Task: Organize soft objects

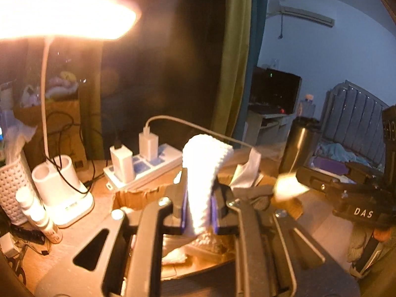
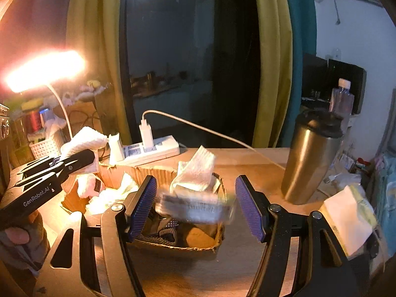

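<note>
Crowding cardboard box: power strip, steel tumbler

White knitted cloth upright, pinched mid-length (top drooping right); blurred tissue pack above cardboard box.

Both wrist views look close over the shared cardboard box, windowward.
</note>
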Action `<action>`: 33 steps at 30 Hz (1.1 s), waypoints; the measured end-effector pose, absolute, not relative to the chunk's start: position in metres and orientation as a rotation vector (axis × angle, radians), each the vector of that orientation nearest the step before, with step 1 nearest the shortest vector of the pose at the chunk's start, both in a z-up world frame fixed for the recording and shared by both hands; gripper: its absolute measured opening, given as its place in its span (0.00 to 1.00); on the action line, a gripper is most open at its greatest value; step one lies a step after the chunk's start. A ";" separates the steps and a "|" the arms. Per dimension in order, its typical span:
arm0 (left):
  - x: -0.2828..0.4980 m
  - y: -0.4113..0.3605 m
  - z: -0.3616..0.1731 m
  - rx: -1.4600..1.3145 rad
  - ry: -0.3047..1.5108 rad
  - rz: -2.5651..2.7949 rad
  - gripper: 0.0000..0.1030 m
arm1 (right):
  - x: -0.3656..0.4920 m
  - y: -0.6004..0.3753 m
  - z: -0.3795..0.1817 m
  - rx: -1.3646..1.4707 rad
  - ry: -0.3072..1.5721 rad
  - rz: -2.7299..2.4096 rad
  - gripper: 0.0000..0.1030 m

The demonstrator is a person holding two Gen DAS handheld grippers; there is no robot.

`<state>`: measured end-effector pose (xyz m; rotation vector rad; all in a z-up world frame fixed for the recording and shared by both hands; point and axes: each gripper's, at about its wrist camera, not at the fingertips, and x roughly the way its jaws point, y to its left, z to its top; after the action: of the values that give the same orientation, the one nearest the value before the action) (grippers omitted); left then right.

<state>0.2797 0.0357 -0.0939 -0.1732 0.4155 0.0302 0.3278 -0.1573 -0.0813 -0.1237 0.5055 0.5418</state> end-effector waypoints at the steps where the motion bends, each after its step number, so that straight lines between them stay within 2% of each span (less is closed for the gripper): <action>1: 0.282 0.037 -0.098 -0.175 0.427 0.032 0.15 | 0.331 -0.156 -0.084 -0.123 0.515 0.542 0.68; 4: 0.287 0.039 -0.108 -0.180 0.455 0.040 0.17 | 0.337 -0.152 -0.094 -0.132 0.540 0.543 0.68; 7: 0.292 0.043 -0.115 -0.195 0.501 0.051 0.27 | 0.340 -0.150 -0.101 -0.139 0.561 0.536 0.68; 8: 0.291 0.044 -0.116 -0.197 0.506 0.054 0.38 | 0.340 -0.150 -0.100 -0.137 0.561 0.537 0.68; 9: 0.291 0.045 -0.116 -0.199 0.506 0.057 0.57 | 0.339 -0.150 -0.099 -0.136 0.559 0.535 0.68; 11: 0.288 0.048 -0.114 -0.215 0.492 0.059 0.65 | 0.339 -0.150 -0.098 -0.133 0.558 0.532 0.68; 33: 0.232 0.049 -0.072 -0.212 0.399 0.044 0.67 | 0.290 -0.149 -0.059 -0.151 0.478 0.532 0.68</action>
<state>0.2321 0.0488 -0.0716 -0.2119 0.3990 0.0437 0.2897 -0.1491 -0.0586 -0.1506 0.4781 0.5324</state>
